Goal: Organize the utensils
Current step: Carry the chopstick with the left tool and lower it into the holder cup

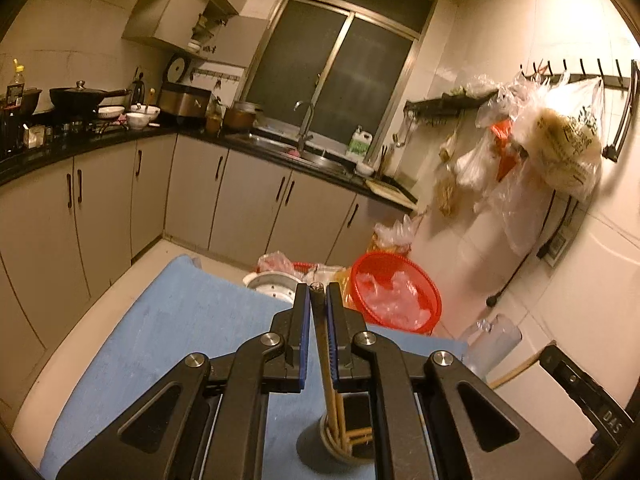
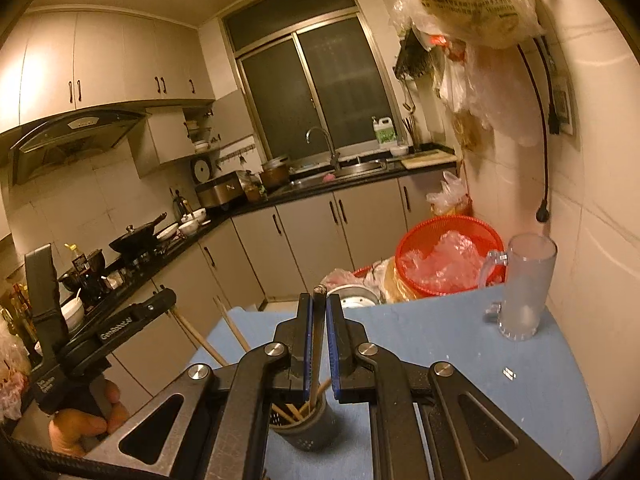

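Chopsticks (image 1: 320, 320) sit clamped in left claw (image 1: 319, 296), another utensil (image 2: 319, 320) in right claw (image 2: 319, 304), above holder (image 2: 308, 428).

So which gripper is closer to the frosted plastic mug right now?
Right. The right gripper sits over the utensil cup, with the frosted mug ahead to its right. The left gripper is further left.

One dark utensil cup (image 2: 306, 426), one clear mug (image 2: 524, 288), one red basket (image 2: 448, 254), two tongs (image 1: 319, 304) (image 2: 319, 312).
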`<state>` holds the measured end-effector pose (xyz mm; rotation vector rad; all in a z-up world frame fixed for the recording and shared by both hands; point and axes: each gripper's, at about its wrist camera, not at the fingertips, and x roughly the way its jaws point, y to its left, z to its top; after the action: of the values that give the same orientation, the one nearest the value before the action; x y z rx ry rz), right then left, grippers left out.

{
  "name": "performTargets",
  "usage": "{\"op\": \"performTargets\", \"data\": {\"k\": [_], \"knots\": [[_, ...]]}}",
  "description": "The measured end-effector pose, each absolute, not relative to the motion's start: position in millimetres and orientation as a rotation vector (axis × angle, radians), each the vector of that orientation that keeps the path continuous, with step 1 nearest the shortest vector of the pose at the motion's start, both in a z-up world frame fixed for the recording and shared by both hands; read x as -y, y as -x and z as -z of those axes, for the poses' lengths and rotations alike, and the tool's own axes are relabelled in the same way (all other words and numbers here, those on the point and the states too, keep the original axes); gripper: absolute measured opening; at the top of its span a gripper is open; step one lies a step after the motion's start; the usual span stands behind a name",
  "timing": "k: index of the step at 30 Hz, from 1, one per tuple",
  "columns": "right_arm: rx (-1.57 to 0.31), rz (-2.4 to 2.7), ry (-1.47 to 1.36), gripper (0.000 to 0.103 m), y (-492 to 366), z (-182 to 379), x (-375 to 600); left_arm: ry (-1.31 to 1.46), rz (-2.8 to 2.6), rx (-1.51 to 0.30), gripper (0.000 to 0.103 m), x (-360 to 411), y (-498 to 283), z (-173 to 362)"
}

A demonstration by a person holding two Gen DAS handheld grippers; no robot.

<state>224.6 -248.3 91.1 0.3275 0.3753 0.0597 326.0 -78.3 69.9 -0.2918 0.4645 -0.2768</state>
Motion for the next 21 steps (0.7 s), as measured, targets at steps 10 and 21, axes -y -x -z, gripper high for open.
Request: {"op": "performTargets", "data": {"k": [10, 21], "knots": [[-0.415, -0.056, -0.312, 0.007, -220.6, -82.1, 244.8, 0.228, 0.304, -0.530, 0.008, 88.2, -315.7, -67.8], [-0.410, -0.022, -0.351, 0.040, -200.6, -84.9, 261.1, 0.229, 0.279, -0.533, 0.021, 77.1, -303.3, -69.3]]}}
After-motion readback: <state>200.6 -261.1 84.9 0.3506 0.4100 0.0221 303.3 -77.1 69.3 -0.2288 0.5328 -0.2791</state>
